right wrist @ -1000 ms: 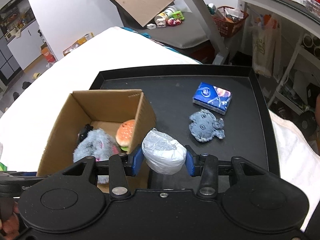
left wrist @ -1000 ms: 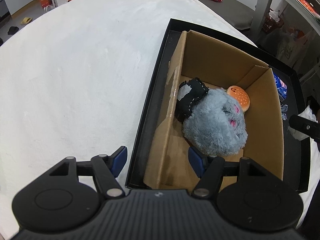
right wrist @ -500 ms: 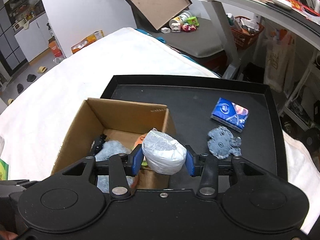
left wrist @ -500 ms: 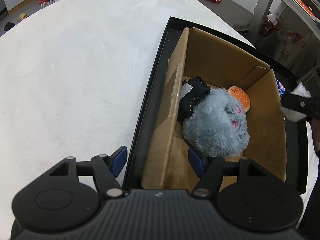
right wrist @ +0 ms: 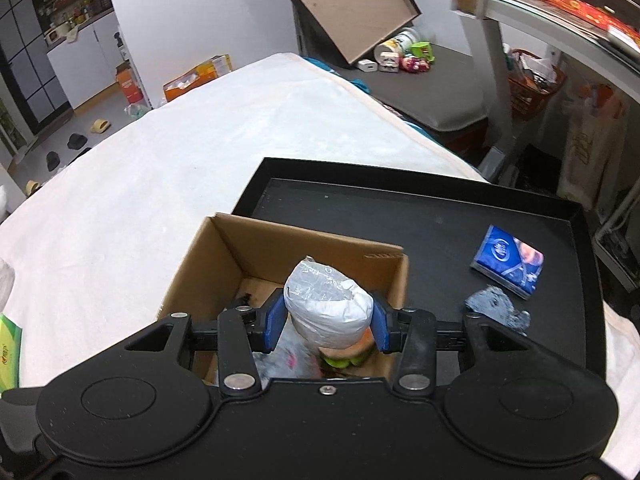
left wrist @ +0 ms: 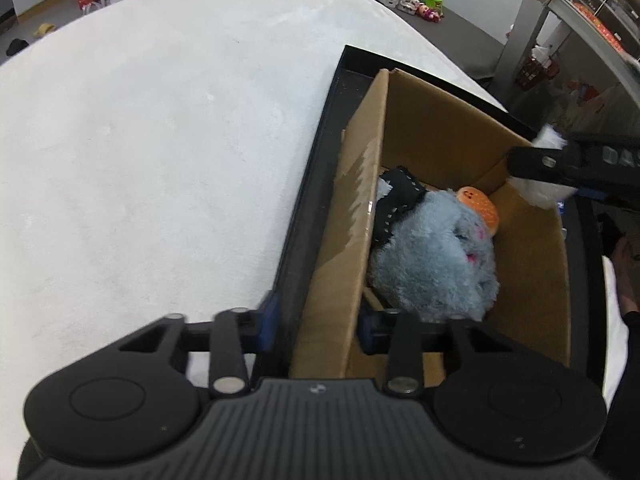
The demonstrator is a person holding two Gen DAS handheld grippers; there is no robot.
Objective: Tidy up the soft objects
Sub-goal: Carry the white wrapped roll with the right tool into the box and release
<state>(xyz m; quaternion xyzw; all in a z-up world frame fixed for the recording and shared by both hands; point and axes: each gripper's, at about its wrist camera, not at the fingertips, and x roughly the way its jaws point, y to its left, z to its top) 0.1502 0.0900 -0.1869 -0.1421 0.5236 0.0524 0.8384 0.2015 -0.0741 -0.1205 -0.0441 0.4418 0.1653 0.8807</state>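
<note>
A cardboard box (left wrist: 424,128) stands on a black tray (left wrist: 316,168). It holds a grey plush (left wrist: 432,260), a burger toy (left wrist: 480,204) and a black item (left wrist: 396,200). My left gripper (left wrist: 316,326) is open, its fingers astride the box's near left wall. My right gripper (right wrist: 326,320) is shut on a white wrapped soft bundle (right wrist: 328,300) and holds it above the box (right wrist: 280,248); it also shows in the left wrist view (left wrist: 540,192) over the box's far right wall. A small grey plush (right wrist: 500,308) lies on the tray (right wrist: 400,208).
A blue tissue pack (right wrist: 508,260) lies on the tray's right side. The tray rests on a white cloth-covered surface (left wrist: 160,140). A green pack (right wrist: 8,356) lies at the cloth's left edge. A metal desk (right wrist: 520,8) and floor clutter stand beyond.
My right gripper has carried the white bundle left, from beside the box to above it. My left gripper has shifted right so that its fingers straddle the box's left wall.
</note>
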